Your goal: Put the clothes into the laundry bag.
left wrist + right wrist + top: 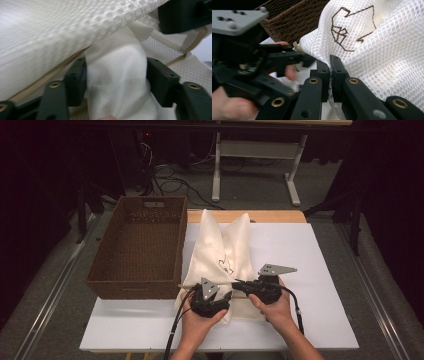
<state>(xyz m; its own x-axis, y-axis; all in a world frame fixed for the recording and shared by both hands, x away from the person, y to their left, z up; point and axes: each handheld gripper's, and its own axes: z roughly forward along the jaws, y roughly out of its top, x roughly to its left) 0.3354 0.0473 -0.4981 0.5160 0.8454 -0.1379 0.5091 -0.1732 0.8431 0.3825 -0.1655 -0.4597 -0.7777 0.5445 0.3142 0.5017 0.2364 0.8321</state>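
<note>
White mesh bag [225, 247], brown embroidery [348, 32]

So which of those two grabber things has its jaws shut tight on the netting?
The right gripper: its jaws pinch the white mesh bag almost closed. The left gripper holds a thick fold of white cloth, jaws wide apart.

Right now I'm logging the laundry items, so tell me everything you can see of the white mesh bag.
The white mesh bag lies on the white table, beside the brown wicker basket. It is honeycomb netting with beige edging and a brown stitched outline figure. Two corners point away from the person. The right gripper pinches its near edge shut; the left gripper holds plain white cloth at its opening.
</note>
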